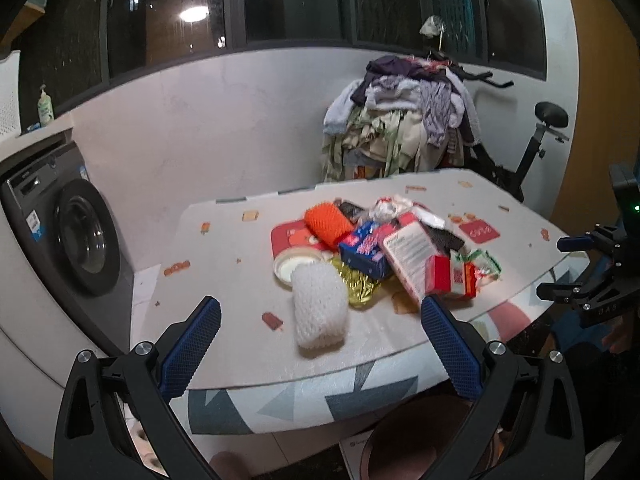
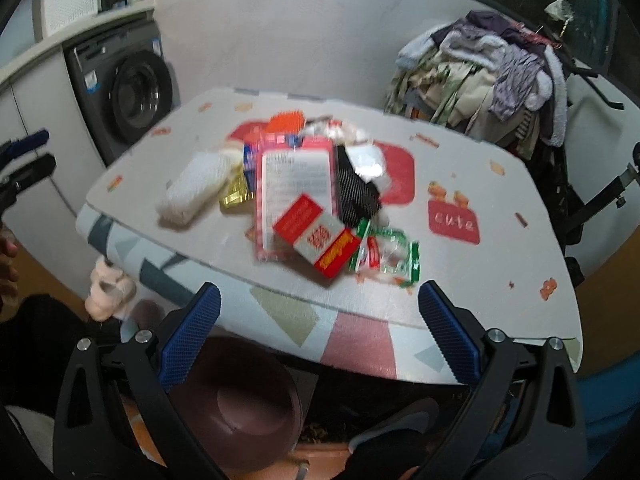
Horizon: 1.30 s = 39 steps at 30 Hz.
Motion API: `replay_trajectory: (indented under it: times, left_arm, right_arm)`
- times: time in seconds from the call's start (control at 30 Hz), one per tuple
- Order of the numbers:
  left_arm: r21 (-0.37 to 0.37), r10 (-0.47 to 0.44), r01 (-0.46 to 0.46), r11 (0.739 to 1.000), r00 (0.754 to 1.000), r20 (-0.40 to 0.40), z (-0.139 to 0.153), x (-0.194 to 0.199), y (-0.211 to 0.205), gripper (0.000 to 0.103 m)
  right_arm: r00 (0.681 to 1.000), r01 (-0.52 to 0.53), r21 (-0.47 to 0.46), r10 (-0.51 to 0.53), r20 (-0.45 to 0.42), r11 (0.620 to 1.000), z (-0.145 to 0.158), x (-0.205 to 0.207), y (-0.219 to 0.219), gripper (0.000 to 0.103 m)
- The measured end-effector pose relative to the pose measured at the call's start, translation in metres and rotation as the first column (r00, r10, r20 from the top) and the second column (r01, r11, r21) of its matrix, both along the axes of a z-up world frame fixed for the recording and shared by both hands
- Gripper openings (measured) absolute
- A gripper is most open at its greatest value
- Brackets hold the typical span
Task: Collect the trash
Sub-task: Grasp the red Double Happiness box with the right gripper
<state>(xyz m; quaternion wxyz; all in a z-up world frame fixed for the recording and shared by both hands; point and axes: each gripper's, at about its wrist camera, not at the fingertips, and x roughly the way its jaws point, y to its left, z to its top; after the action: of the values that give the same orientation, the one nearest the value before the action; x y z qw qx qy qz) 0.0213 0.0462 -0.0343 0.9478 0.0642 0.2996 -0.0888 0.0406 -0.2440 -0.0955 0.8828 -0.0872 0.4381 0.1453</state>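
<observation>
Left gripper (image 1: 320,336): spread wide, empty, held at the near table edge. Right gripper (image 2: 320,332): likewise spread wide and empty, just short of the table (image 2: 480,272).

Bin (image 2: 244,408): dark reddish, on the floor under the near edge, partly hidden by the right gripper's arm.

White foam net (image 1: 318,312): nearest trash item to the left gripper, lying alone on the cloth, its far end touching the gold foil. Judged very light, soft and springy; best pinched across its narrow middle.

Gold foil wrapper (image 1: 358,286): crumpled, partly under the boxes. Probably flimsy and slippery; take it by a raised fold.

Red-and-white carton (image 2: 320,236): nearest to the right gripper, tilted on the pink packet (image 2: 296,176). Likely light but stiff; grip across its short sides.

Green-and-red clear wrapper (image 2: 386,254): beside the carton, thin film, likely to slide.

Round lid (image 1: 294,266): flat, hard to get under.

Blue box (image 1: 364,250), orange foam net (image 1: 328,222), black mesh item (image 2: 354,192), white crumpled bag (image 1: 390,206): farther back in the heap, overlapping.
</observation>
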Motion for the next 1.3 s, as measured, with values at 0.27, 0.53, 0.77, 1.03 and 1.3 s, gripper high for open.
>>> replay_trajectory:
  times: [0.27,0.53,0.77,1.03,1.3]
  left_arm:
    - [-0.04,-0.009,0.006,0.999,0.996,-0.093,-0.027,0.015,0.007,0.098]
    - [-0.058,0.027,-0.037,0.998,0.988,-0.15,-0.047,0.034,0.017,0.098]
    - [-0.027,0.026,-0.032,0.999,0.983,-0.183,-0.059,0.046,0.018,0.098]
    - [-0.018,0.038,-0.043,0.999,0.979,-0.198,-0.065,0.056,0.024,0.098]
    - [-0.112,0.023,-0.05,0.993,0.973,-0.229,-0.073,0.064,0.033,0.098]
  right_arm:
    - [0.995,0.03,-0.047,-0.034,-0.094,0.998,-0.032,0.018,-0.005,0.097]
    - [0.997,-0.06,-0.095,0.056,-0.047,0.994,-0.037,0.047,-0.01,0.097]
    - [0.962,-0.274,-0.153,0.272,-0.034,0.95,-0.057,0.086,0.03,0.097]
    - [0.948,-0.316,-0.137,0.307,-0.08,0.939,-0.085,0.126,0.052,0.085]
    - [0.947,-0.319,-0.113,0.312,-0.071,0.941,-0.085,0.125,0.055,0.069]
